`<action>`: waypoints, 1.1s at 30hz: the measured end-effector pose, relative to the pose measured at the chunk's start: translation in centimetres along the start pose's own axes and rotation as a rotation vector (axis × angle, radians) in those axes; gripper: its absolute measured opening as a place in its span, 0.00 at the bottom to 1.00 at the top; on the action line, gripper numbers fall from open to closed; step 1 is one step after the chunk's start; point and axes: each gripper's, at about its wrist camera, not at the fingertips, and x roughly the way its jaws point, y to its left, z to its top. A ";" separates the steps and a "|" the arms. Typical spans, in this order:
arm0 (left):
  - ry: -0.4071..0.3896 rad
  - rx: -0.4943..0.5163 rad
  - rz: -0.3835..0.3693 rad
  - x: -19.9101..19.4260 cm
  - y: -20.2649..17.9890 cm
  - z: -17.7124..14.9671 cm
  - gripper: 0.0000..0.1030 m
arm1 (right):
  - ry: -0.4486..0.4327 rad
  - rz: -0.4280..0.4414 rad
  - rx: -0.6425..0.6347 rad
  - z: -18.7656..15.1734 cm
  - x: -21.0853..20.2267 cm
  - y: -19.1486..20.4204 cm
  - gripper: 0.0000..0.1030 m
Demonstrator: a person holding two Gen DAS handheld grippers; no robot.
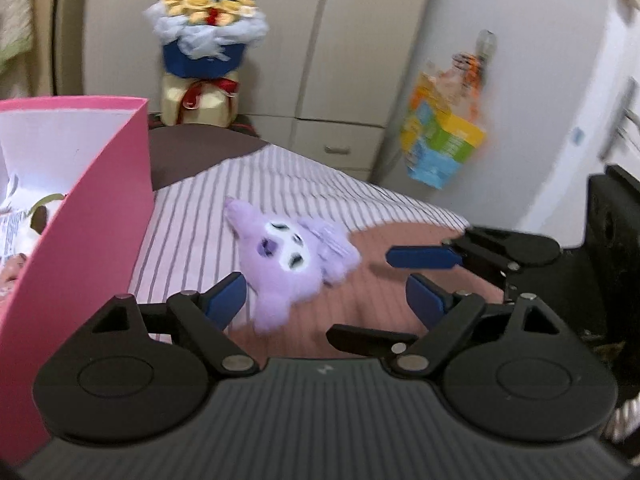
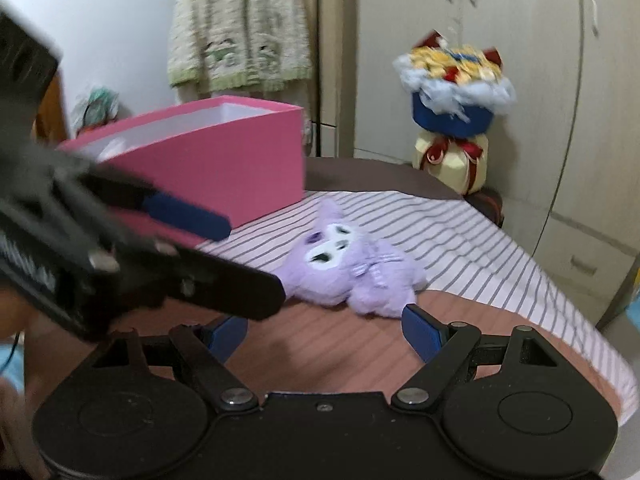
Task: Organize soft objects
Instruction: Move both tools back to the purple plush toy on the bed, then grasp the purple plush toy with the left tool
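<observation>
- Left wrist view: left claw [image 1: 324, 300] spread wide over the striped pink-and-white cloth-covered table [image 1: 280, 184], blue pads well apart, nothing between them.
- Fluffy lilac plush toy with a white face [image 1: 294, 256] lying flat on the cloth just ahead of the claw, nearer the left pad [image 1: 226, 296], lower end reaching down close beside that pad; contact not clear through the blur.
- Tall pink cardboard box with a white inside [image 1: 100, 208] standing to the left of the claw, open at the top, pale soft items partly visible within.
- Right claw [image 1: 424, 258] entering from the right, ahead of the right pad, one blue finger pointing toward the plush without touching it.
- Far ahead, blue-wrapped bouquet with yellow centre and red ribbon [image 1: 204, 40] upright against the pale cupboard.

- Right wrist view: right claw [image 2: 326, 328] released, pads wide apart, empty.
- Same lilac plush straight ahead and slightly right, bottom edge just above the right pad [image 2: 420, 330].
- Left claw [image 2: 224, 256], blurred, crossing from the left above the left pad, fingers parted, lower black tip just beside the plush.
- Pink box ahead to the left, behind that claw; bouquet far ahead to the right.
</observation>
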 end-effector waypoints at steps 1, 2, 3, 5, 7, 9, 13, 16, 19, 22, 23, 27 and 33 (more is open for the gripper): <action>0.001 -0.022 0.007 0.6 0.2 0.2 0.79 | -0.005 0.006 0.022 0.2 0.4 -0.6 0.85; 0.007 -0.044 0.005 1.2 0.4 0.3 0.77 | -0.010 0.012 0.042 0.6 0.9 -1.2 0.85; 0.028 -0.074 0.003 2.0 0.6 0.5 0.76 | -0.012 0.017 0.056 0.8 1.3 -1.7 0.85; 0.037 -0.118 0.004 2.9 1.2 0.8 0.74 | 0.009 0.021 0.076 1.3 2.3 -2.4 0.87; 0.027 -0.115 0.023 3.3 1.4 1.1 0.74 | 0.006 0.024 0.086 1.3 3.0 -2.8 0.89; 0.034 -0.139 0.036 3.9 1.9 1.3 0.74 | 0.015 0.044 0.089 1.3 3.9 -3.1 0.89; 0.054 -0.193 0.080 5.2 2.8 1.6 0.74 | 0.049 0.062 0.078 1.4 5.6 -3.3 0.89; 0.114 -0.156 0.129 6.5 2.7 1.3 0.73 | 0.060 0.074 0.094 1.4 6.0 -3.4 0.90; 0.086 -0.160 0.110 6.4 2.7 1.0 0.60 | 0.079 0.066 0.097 1.4 6.3 -3.0 0.92; 0.085 -0.163 0.069 6.6 2.8 0.8 0.51 | 0.088 0.029 0.053 1.3 6.5 -2.2 0.92; 0.082 -0.150 0.068 6.6 2.6 0.8 0.50 | 0.093 0.009 0.032 1.3 6.6 -1.8 0.92; 0.073 -0.130 0.069 6.3 2.4 0.6 0.47 | 0.087 -0.022 0.021 1.2 6.3 -0.8 0.86; 0.087 -0.131 0.042 5.4 2.1 0.3 0.46 | 0.067 -0.079 0.031 0.6 5.2 0.0 0.75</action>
